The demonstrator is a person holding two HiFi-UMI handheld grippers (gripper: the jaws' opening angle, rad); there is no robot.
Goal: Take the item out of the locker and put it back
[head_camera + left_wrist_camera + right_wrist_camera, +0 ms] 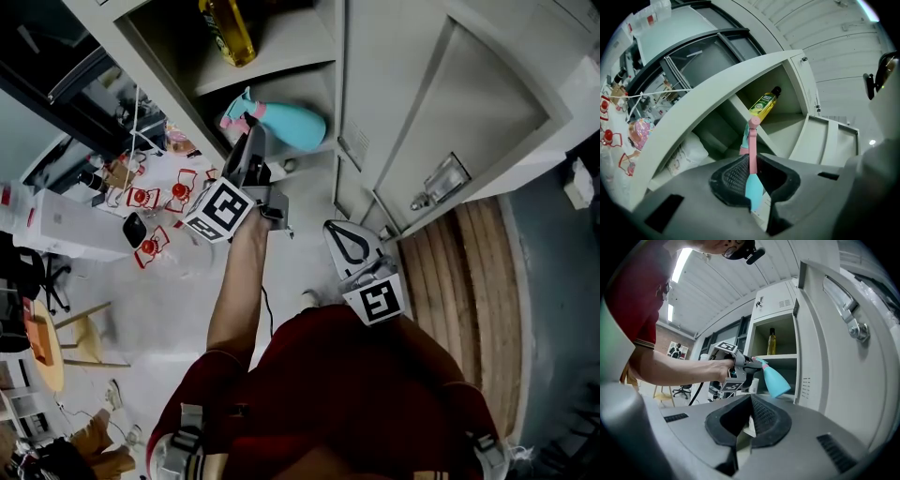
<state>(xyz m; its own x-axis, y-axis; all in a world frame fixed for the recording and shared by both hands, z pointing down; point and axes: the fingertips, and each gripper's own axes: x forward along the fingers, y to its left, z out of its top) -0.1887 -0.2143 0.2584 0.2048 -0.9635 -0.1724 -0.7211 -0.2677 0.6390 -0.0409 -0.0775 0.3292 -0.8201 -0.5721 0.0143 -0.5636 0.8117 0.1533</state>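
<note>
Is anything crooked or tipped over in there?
Only the teal spray bottle: it leans sideways in the air before the open locker, pinched by its pink top in the left hand-held gripper, not standing inside. The yellow bottle stands upright above.

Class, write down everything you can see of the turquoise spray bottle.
The spray bottle has a smooth turquoise, cone-shaped body, plastic by its look, and a pink spray head with a nozzle. The left tongs are shut on that head, holding it tilted, body towards the open locker's lower compartment. Whether its base rests on the locker is unclear; nothing else touches it.
</note>
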